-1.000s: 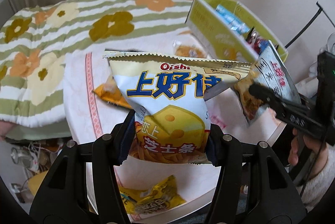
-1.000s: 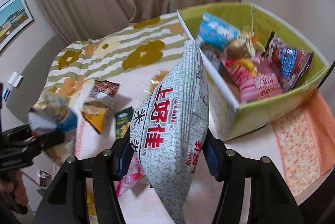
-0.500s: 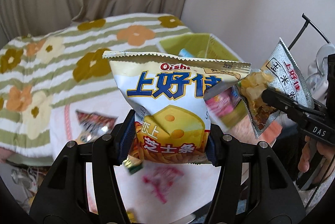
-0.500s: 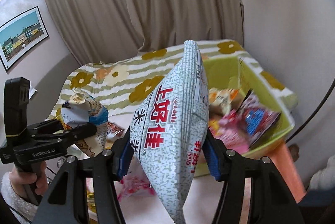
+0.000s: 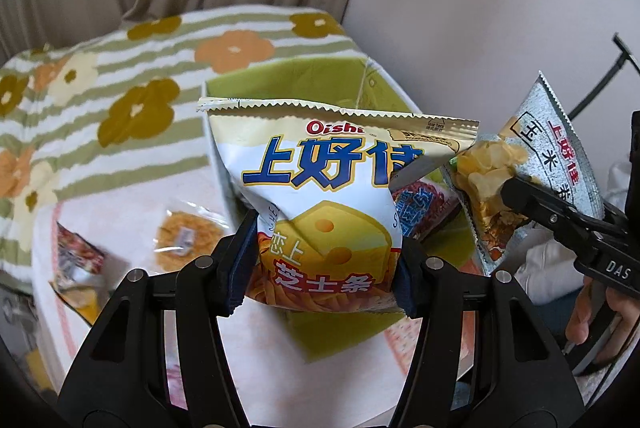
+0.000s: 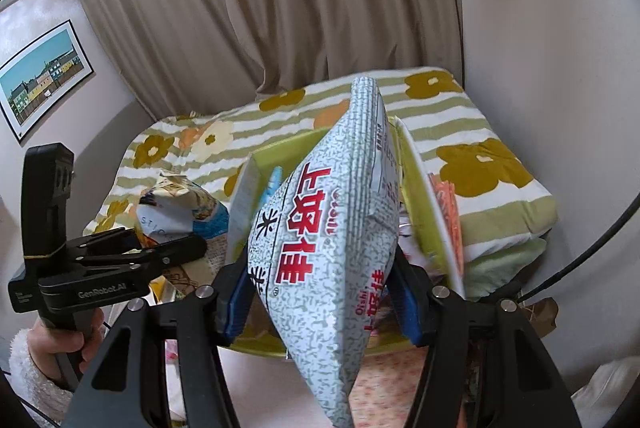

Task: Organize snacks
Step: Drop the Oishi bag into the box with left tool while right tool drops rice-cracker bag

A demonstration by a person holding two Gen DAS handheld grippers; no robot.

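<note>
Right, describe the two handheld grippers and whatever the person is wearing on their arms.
Both grippers are matte black plastic with silver screw heads. The left gripper and the right gripper each have dark blue pads on the fingers. One handle carries white "GenRobot.AI" lettering and a yellow band; the other reads "DAS". A fluffy white sleeve covers the left wrist.

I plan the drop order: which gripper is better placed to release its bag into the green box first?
Probably the right gripper: its grey bag hangs over the green box.
</note>
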